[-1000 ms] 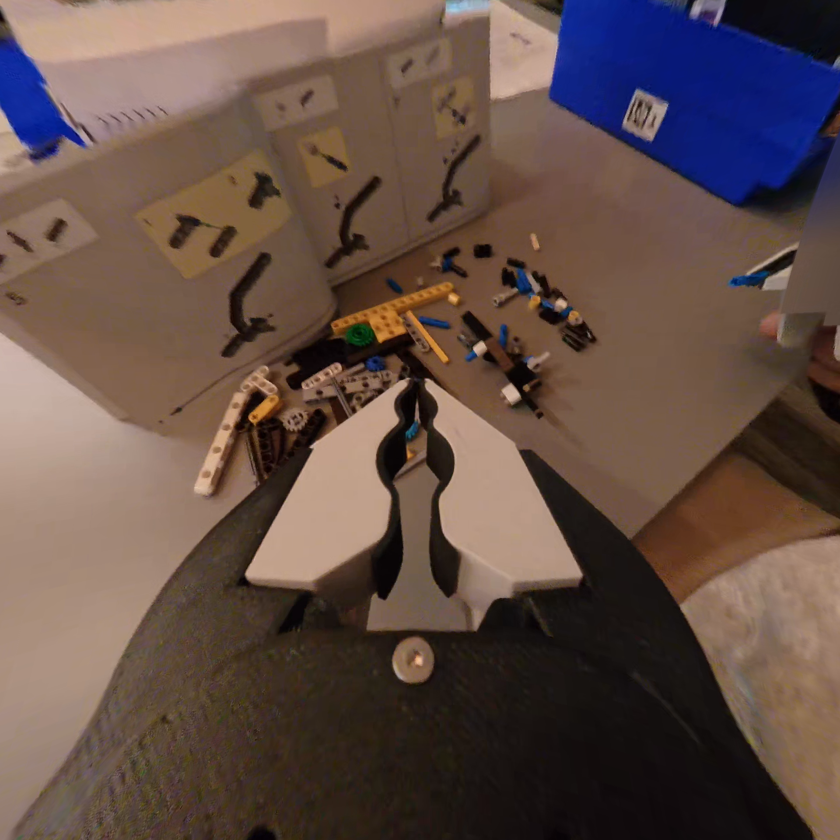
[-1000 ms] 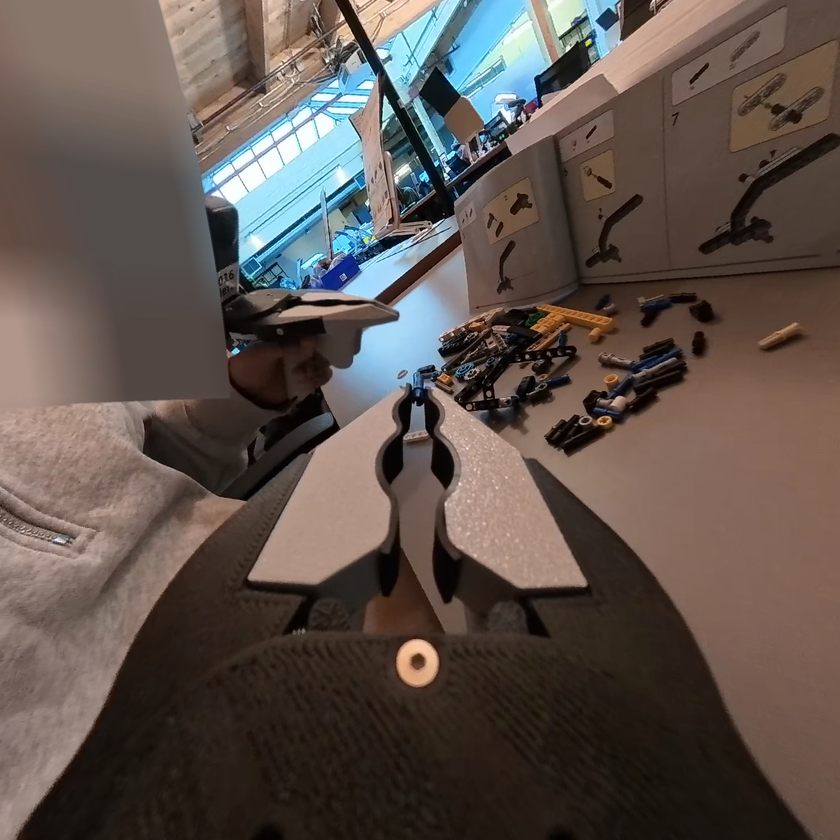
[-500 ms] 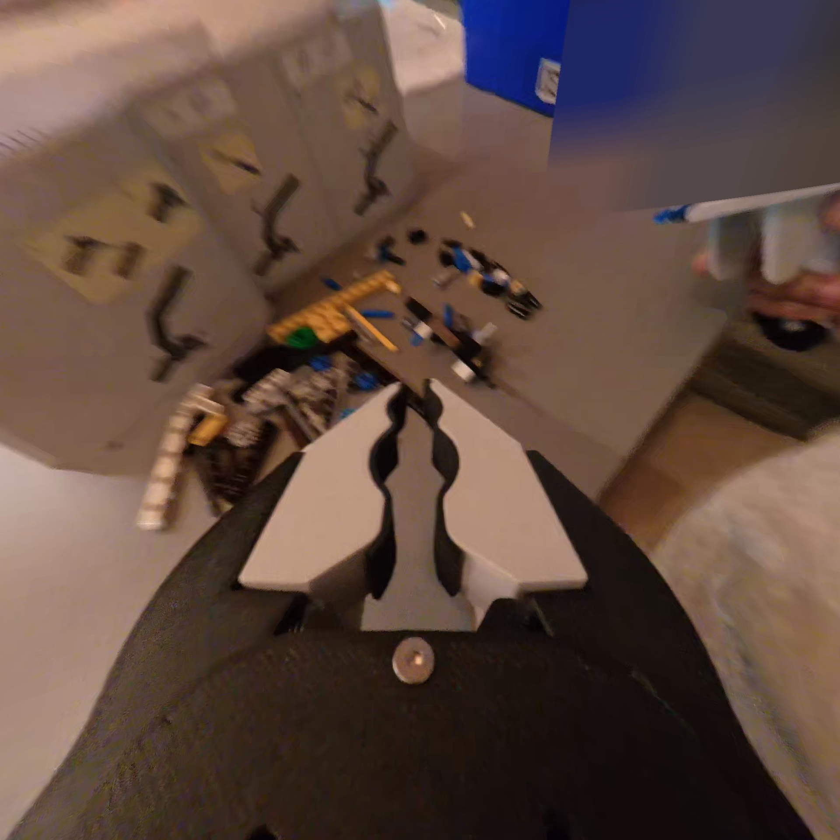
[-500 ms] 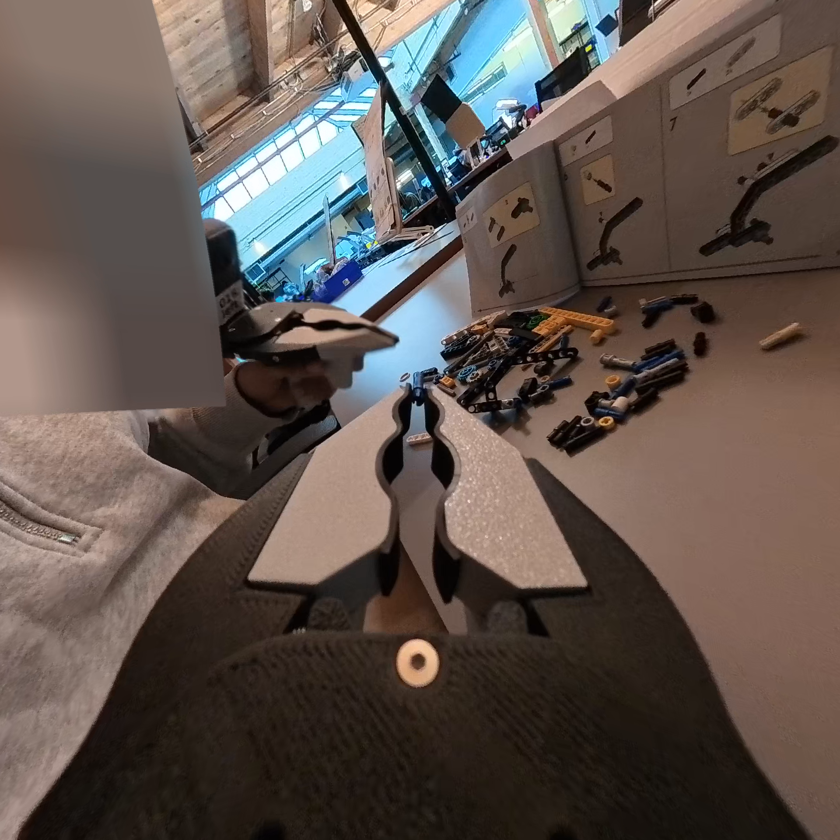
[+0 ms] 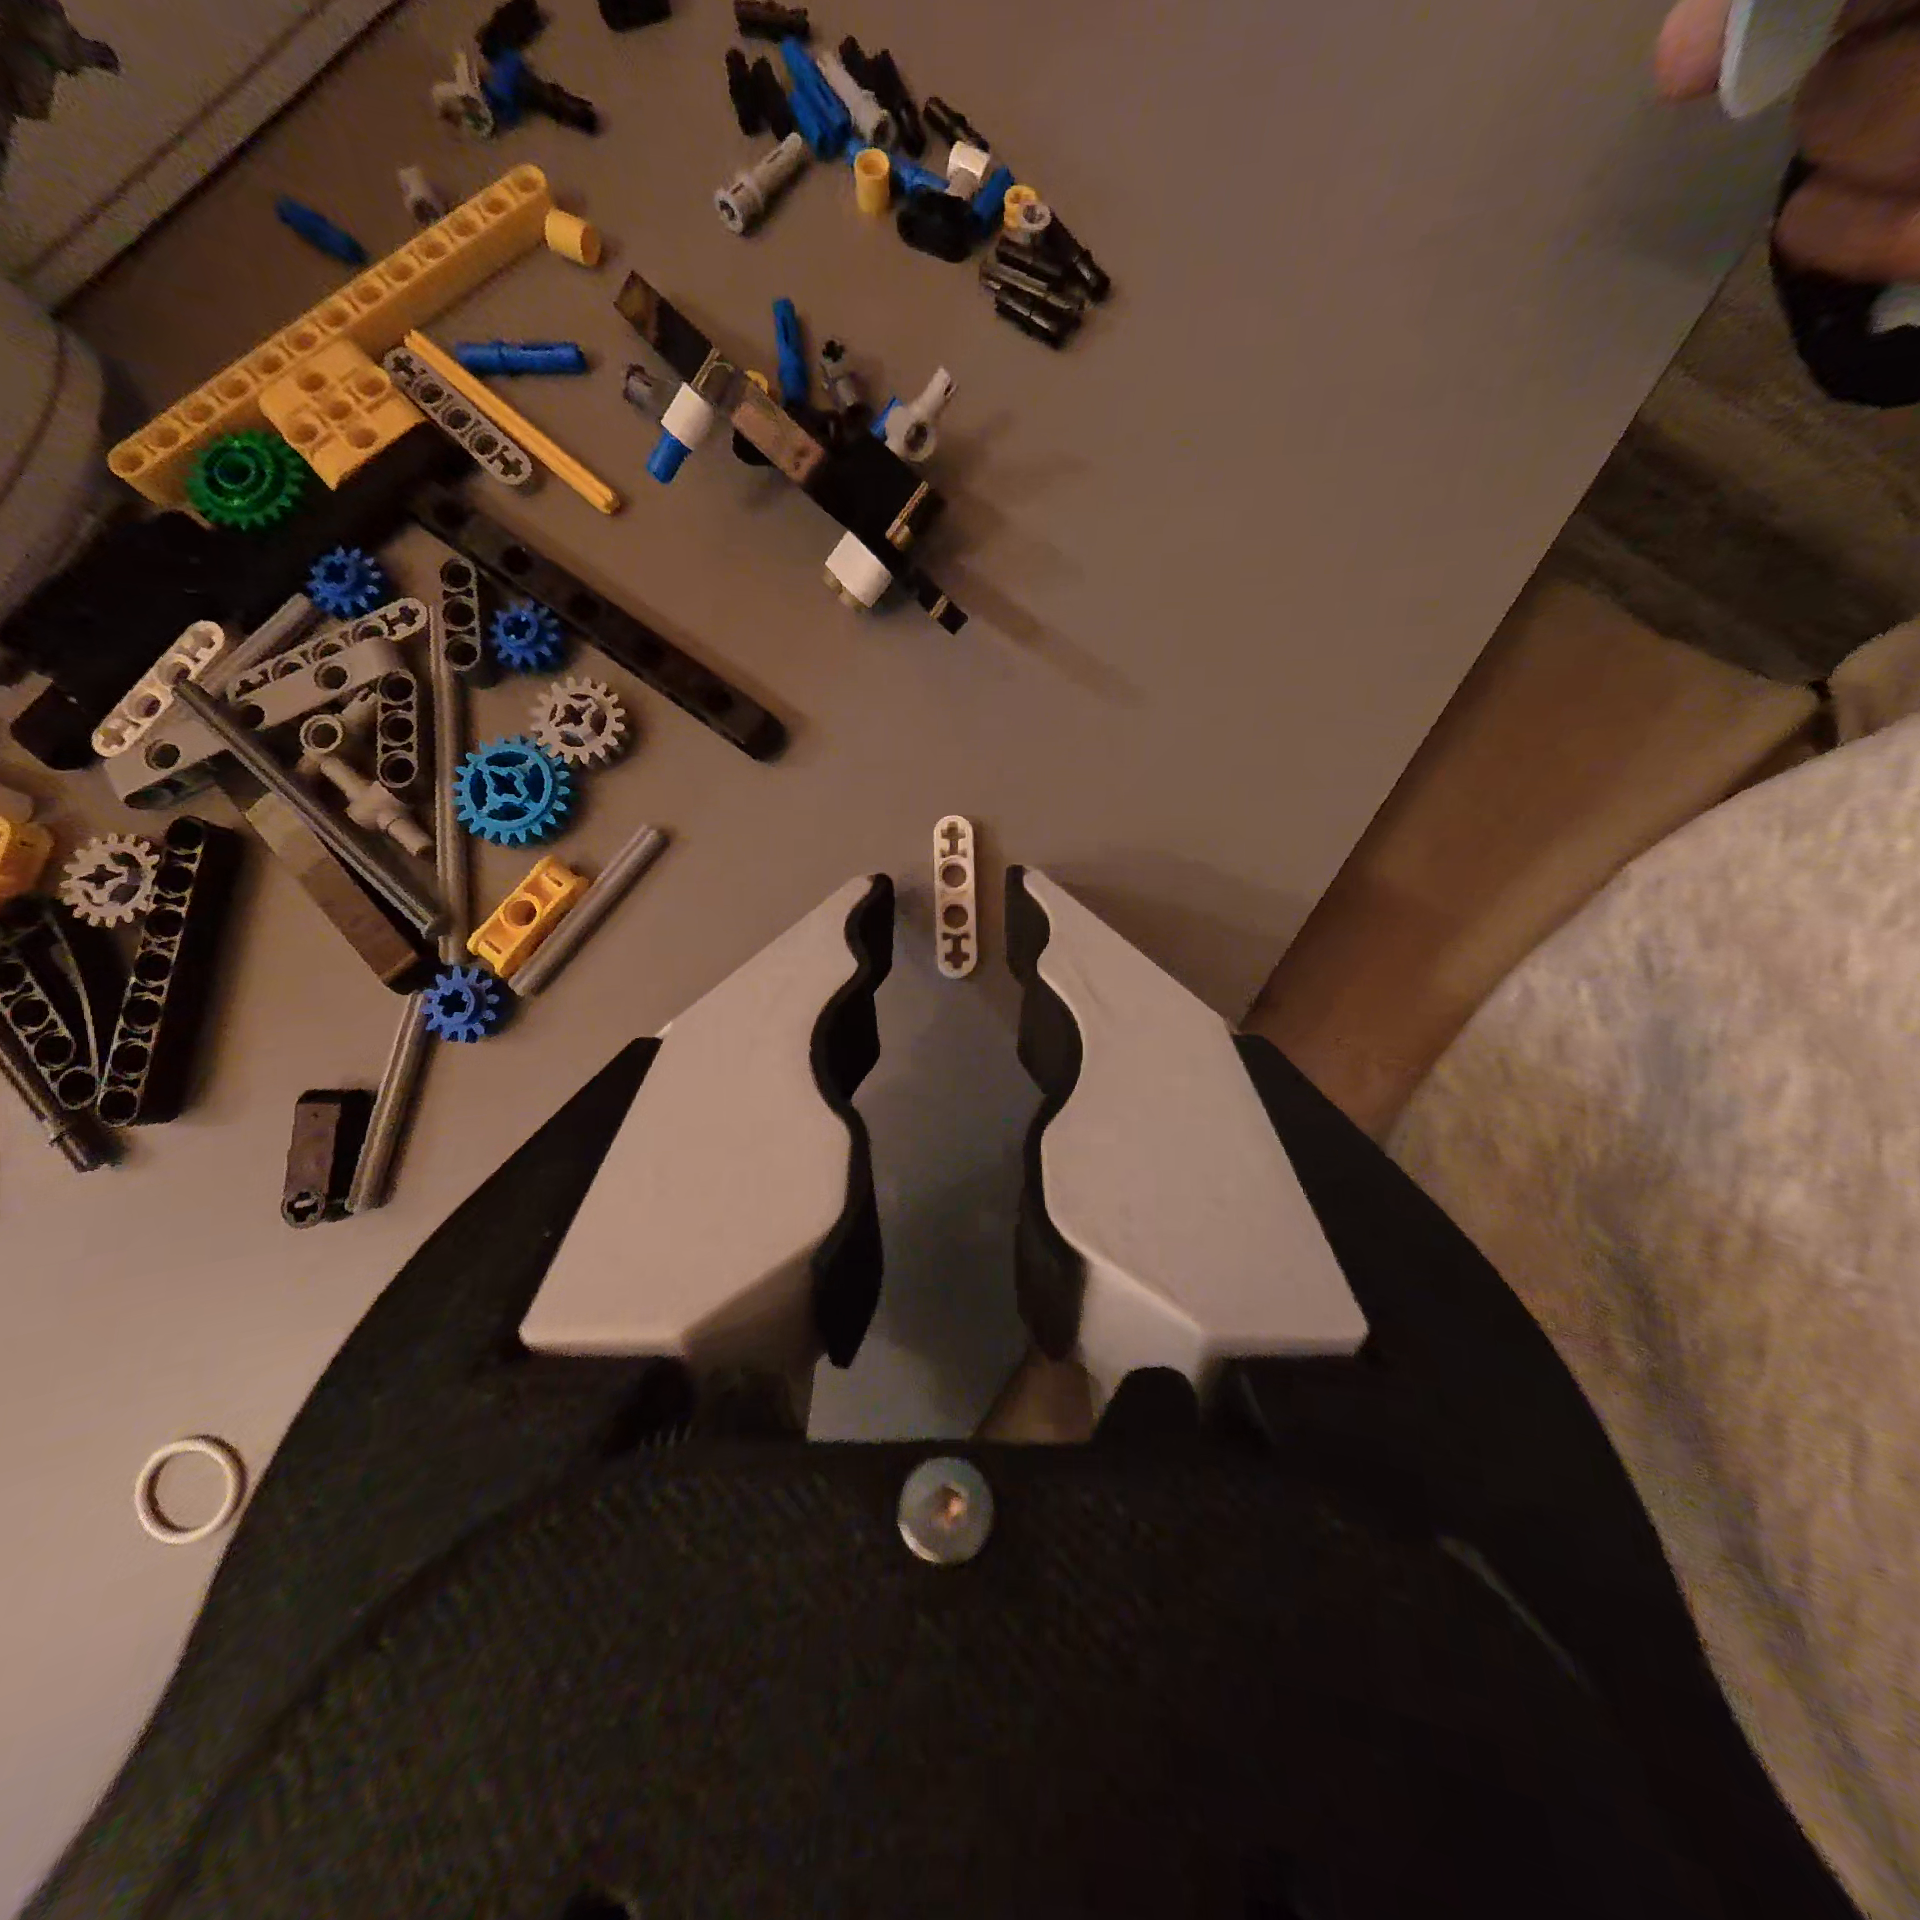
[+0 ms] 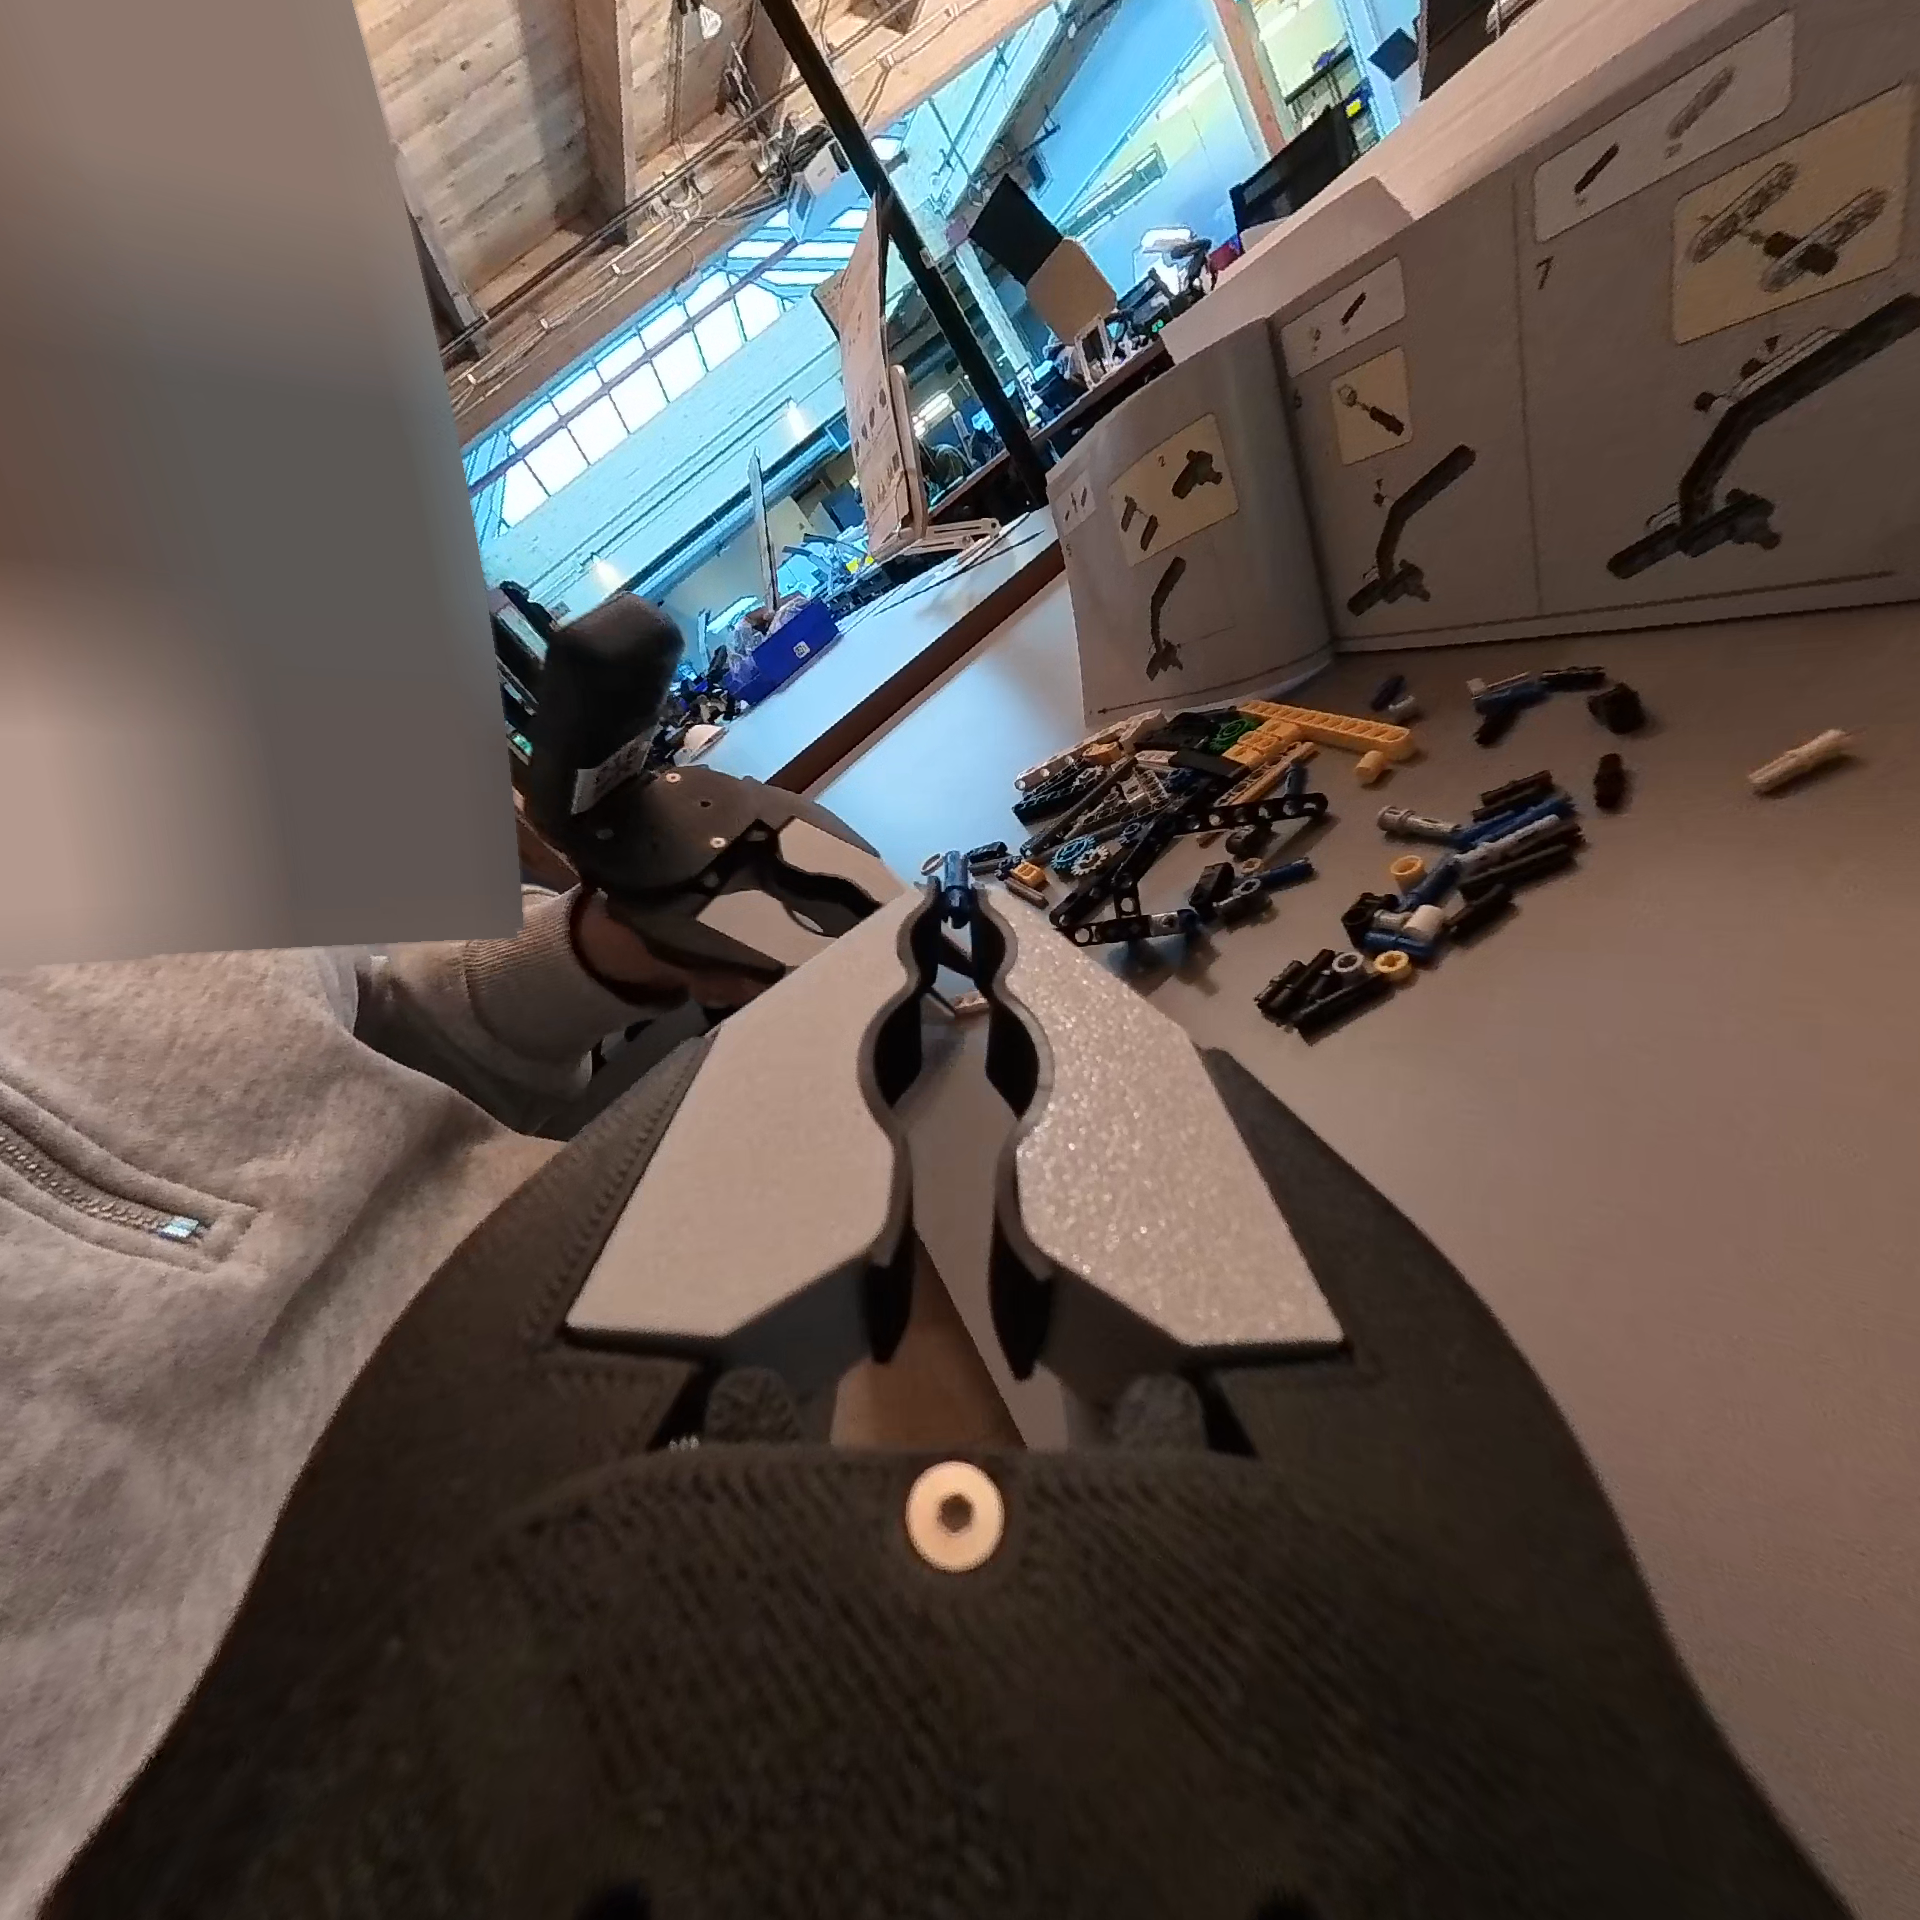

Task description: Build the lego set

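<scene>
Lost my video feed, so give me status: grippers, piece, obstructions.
Left gripper open, straddling small white beam lying flat on table. Right gripper shut on blue-black pin, held off the table. Parts pile to the side, nothing blocking.

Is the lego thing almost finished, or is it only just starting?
Only just starting. Nearly all the pieces lie loose on the table; one small black assembly looks joined. The right gripper is pinching a small blue pin. The left gripper is open around a small white beam lying on the table. Almost the whole build is left.
</scene>
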Tool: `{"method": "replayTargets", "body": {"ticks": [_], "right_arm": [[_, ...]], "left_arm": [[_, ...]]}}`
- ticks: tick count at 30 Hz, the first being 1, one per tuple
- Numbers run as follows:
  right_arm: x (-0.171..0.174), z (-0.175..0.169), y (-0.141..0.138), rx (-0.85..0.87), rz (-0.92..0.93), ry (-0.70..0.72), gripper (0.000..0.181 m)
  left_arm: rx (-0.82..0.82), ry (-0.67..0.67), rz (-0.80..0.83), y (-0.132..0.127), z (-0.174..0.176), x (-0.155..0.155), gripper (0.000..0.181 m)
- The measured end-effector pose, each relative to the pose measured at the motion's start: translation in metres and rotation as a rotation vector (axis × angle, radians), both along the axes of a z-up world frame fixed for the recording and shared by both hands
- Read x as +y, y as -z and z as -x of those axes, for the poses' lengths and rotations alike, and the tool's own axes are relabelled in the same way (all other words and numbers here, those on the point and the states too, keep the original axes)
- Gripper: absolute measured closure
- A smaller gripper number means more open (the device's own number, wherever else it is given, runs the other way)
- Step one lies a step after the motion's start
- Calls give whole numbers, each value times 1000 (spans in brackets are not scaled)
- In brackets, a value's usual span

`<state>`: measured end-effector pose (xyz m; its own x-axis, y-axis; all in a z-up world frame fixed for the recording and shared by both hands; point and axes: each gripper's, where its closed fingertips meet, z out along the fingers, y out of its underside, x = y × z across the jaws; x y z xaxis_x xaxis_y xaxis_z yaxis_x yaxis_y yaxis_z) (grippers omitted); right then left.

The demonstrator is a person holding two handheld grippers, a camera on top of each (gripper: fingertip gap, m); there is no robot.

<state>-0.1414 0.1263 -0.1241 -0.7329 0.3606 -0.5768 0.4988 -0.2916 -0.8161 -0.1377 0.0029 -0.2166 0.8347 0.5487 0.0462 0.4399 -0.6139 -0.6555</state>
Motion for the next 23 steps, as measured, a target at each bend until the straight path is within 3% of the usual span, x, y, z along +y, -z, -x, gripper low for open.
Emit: {"method": "replayTargets", "body": {"ticks": [7, 14, 17, 21, 23], "right_arm": [[0, -1, 0, -6, 7, -7, 178], [-1, -1, 1, -9, 8, -13, 178], [-3, -3, 0, -6, 3, -19, 179], [-24, -10, -3, 21, -33, -49, 178], [-38, -13, -8, 45, -53, -58, 178]], "left_arm": [[-2, -2, 21, 3, 1, -1, 173], [-15, 12, -4, 1, 0, 2, 174], [-125, -39, -277, -23, -1, 19, 175], [-465, -129, -831, -76, -5, 39, 175], [-580, -127, -999, -92, -9, 43, 176]]}}
